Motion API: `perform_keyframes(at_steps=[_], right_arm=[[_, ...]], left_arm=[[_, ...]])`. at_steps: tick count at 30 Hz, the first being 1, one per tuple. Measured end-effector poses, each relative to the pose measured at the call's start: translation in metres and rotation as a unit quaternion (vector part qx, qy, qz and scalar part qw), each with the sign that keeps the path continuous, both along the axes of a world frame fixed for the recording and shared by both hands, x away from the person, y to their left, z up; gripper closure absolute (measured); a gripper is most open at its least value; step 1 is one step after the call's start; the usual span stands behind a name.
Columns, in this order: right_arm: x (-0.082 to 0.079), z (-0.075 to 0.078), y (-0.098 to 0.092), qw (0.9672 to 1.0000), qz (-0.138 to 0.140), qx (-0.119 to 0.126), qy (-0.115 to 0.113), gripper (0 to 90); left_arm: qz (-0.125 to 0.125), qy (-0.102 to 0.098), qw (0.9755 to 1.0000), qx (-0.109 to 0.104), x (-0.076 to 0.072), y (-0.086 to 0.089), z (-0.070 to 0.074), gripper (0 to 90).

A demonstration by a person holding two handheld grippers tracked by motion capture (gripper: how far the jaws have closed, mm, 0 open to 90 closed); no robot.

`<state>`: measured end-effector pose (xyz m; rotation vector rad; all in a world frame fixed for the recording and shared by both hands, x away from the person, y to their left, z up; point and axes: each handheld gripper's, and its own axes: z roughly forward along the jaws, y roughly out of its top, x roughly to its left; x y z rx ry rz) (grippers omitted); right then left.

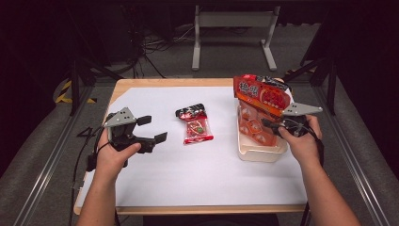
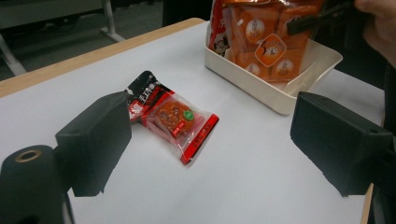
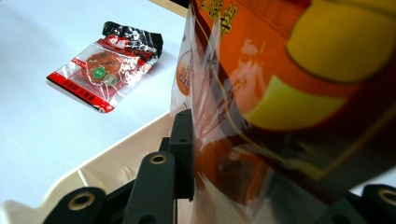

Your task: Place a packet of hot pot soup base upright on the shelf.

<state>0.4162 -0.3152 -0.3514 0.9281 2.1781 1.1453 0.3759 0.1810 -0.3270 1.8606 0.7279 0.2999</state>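
Note:
A big orange snack bag point(image 1: 259, 96) stands tilted in a cream tray point(image 1: 261, 155) at the table's right. My right gripper point(image 1: 272, 125) is shut on the bag's lower side. In the right gripper view its black jaw presses the crinkled bag point(image 3: 299, 93), and the right gripper point(image 3: 261, 186) sits over the tray point(image 3: 116, 154). A small red packet point(image 1: 197, 131) lies flat mid-table, overlapping a black packet point(image 1: 190, 112) behind it. My left gripper point(image 1: 151, 129) rests open at the left with nothing between its jaws. The left gripper point(image 2: 215, 140) faces the red packet point(image 2: 180, 122).
A white sheet point(image 1: 188, 174) covers the wooden table point(image 1: 141, 83). A metal stand point(image 1: 233, 21) and cables lie on the floor beyond the far edge. Rails run along both sides of the table.

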Motion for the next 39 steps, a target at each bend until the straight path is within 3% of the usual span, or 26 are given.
perform_keyframes(at_steps=[7, 14, 21, 23, 27, 30, 31, 35, 39], right_arm=[[-0.001, -0.004, -0.007, 0.9997, 0.006, 0.024, 0.005, 69.9], [-0.001, -0.011, -0.021, 0.9977, -0.007, 0.066, 0.016, 69.8], [-0.002, -0.014, -0.029, 0.9965, -0.017, 0.078, 0.023, 67.2], [-0.004, -0.012, -0.03, 0.9967, -0.018, 0.074, 0.025, 63.1], [-0.01, -0.007, -0.033, 0.995, -0.022, 0.096, 0.02, 49.8], [-0.012, -0.004, -0.035, 0.9948, -0.026, 0.098, 0.01, 43.1], [-0.014, 0.0, -0.038, 0.9947, -0.028, 0.098, 0.01, 35.7], [-0.018, 0.001, -0.04, 0.9957, -0.027, 0.088, 0.014, 31.1], [-0.025, 0.004, -0.043, 0.9967, -0.036, 0.073, 0.003, 31.1]], left_arm=[[-0.003, 0.002, 1.0, 0.004, 0.002, -0.001, -0.002, 13.6], [0.001, 0.006, 1.0, -0.001, 0.002, 0.001, -0.002, 13.6], [-0.001, 0.005, 1.0, 0.001, 0.003, 0.001, -0.003, 13.6], [0.001, 0.005, 1.0, 0.001, 0.003, 0.001, -0.003, 13.5], [-0.002, 0.006, 1.0, 0.005, 0.004, 0.001, -0.004, 13.5], [-0.002, 0.006, 1.0, 0.007, 0.005, 0.001, -0.004, 13.2], [-0.002, 0.009, 0.9999, 0.005, 0.006, 0.0, -0.005, 13.2], [-0.001, 0.014, 0.9999, 0.005, 0.009, -0.002, -0.006, 12.8], [0.001, 0.016, 0.9998, 0.006, 0.013, -0.004, -0.008, 12.2]])
